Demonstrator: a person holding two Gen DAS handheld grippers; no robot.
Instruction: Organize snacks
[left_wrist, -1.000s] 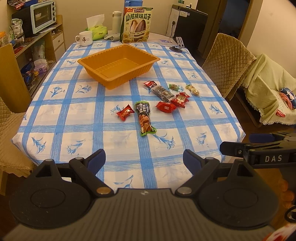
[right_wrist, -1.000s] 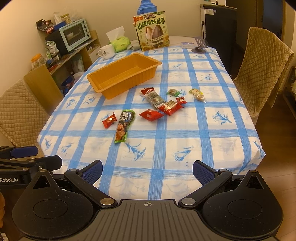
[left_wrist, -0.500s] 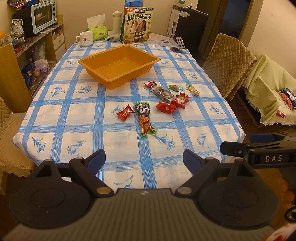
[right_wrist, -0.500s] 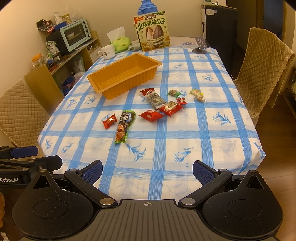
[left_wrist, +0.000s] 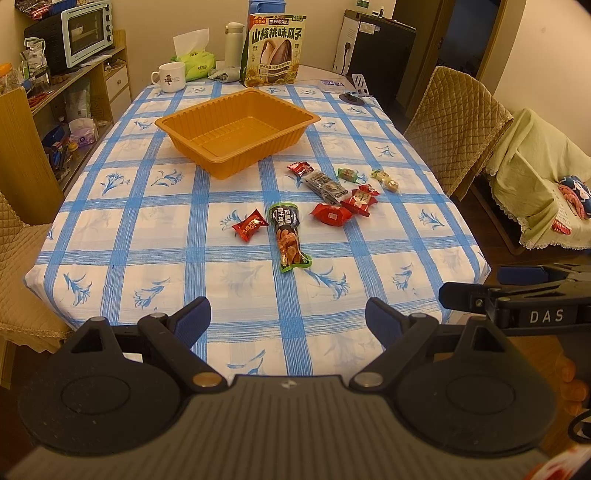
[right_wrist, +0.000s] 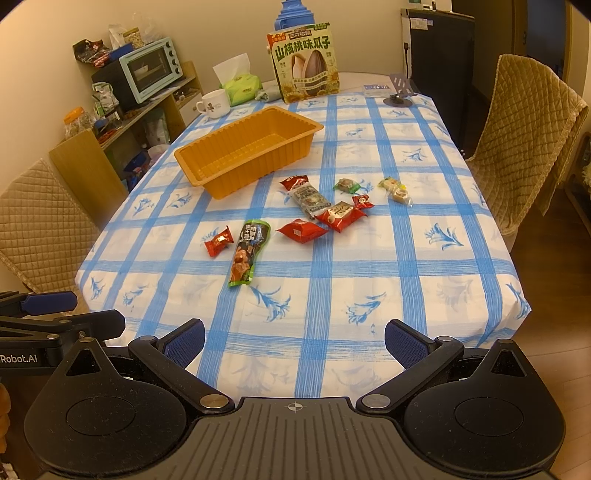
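An empty orange tray (left_wrist: 236, 110) (right_wrist: 248, 144) sits on the blue-checked tablecloth. Several small snack packets lie in front of it: a long green-edged pack (left_wrist: 287, 236) (right_wrist: 247, 251), a small red packet (left_wrist: 250, 228) (right_wrist: 218, 240), a red pack (left_wrist: 331, 214) (right_wrist: 302, 230), a grey pack (left_wrist: 325, 186) (right_wrist: 310, 197), and more to the right. My left gripper (left_wrist: 288, 319) and my right gripper (right_wrist: 293, 341) are both open and empty, held over the table's near edge, well short of the snacks.
A large sunflower-seed bag (left_wrist: 274, 50), a mug (left_wrist: 170, 75), a tissue pack (left_wrist: 194, 59) and a flask stand at the table's far end. Quilted chairs stand at the right (left_wrist: 458, 122) and the left. A shelf with a toaster oven (left_wrist: 85, 31) is at left.
Both grippers have barely moved; the view has shifted very slightly. Nothing on the table has moved.
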